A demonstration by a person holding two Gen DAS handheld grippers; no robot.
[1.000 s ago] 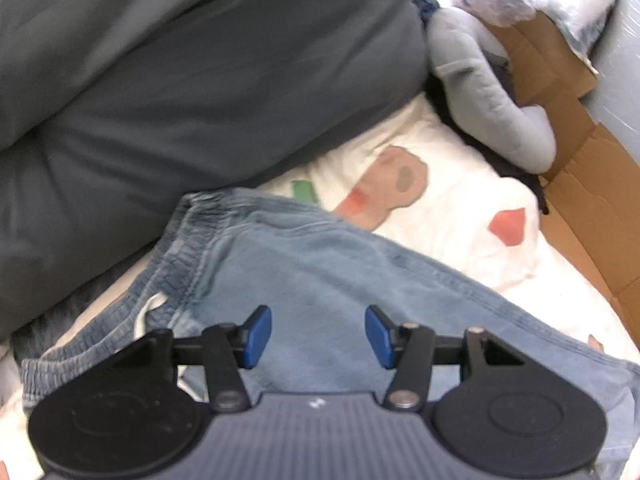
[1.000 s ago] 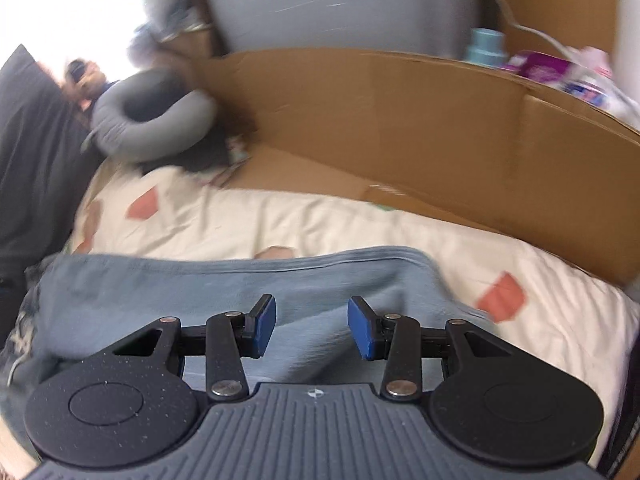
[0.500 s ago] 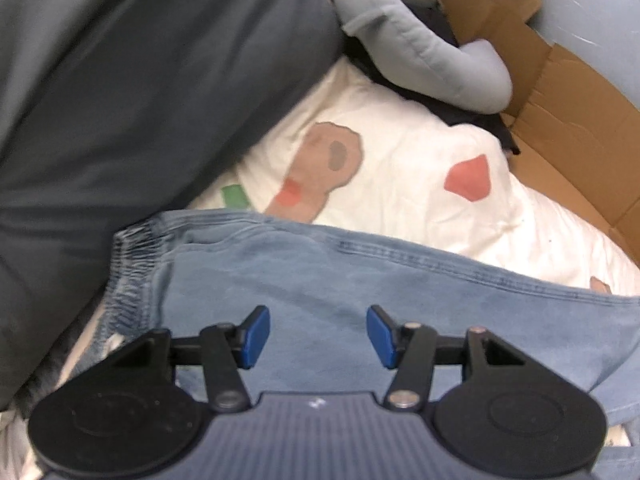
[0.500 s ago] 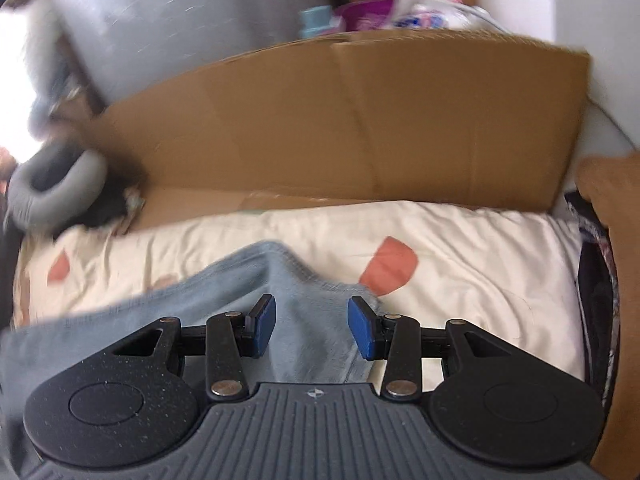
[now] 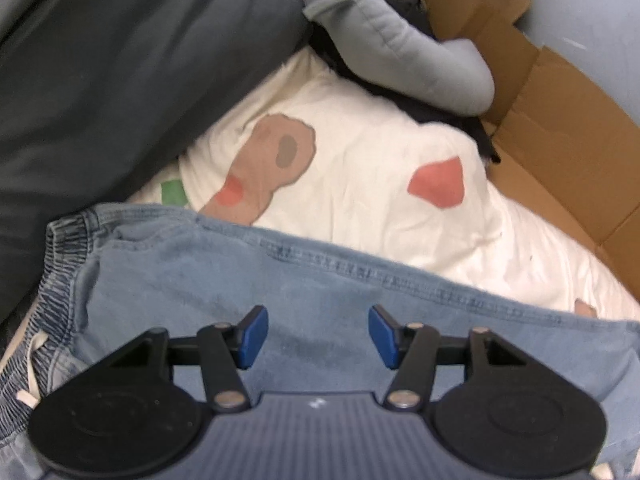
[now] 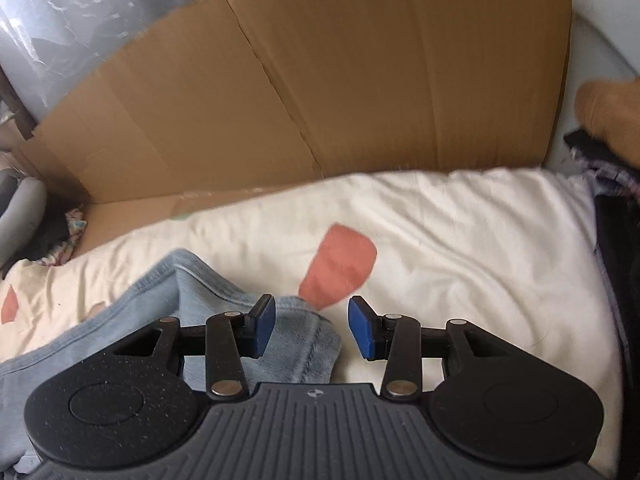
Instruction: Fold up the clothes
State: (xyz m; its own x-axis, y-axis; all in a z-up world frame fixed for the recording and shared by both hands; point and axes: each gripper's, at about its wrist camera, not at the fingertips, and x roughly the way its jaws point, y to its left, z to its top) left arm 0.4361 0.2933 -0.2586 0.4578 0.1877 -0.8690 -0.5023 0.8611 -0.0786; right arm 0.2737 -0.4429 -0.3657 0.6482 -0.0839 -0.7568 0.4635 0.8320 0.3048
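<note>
Cream bedding (image 5: pixel 360 208) bears jeans (image 5: pixel 320 280); left tool (image 5: pixel 318 332) and right tool (image 6: pixel 312 326) gape, released

The jeans (image 5: pixel 320 280) run under both tools, past each frame's edge.

Jeans (image 5: pixel 320 280): light blue denim, darker stitched seams. Bedsheet (image 5: pixel 380 216): cream, printed with coral-red, brown and green patches. Pillow (image 5: pixel 120 72): dark grey. Neck cushion (image 5: pixel 400 48): pale grey. Cardboard (image 6: pixel 320 88): plain brown. Tongs' pads (image 6: pixel 264 330): blue.
</note>
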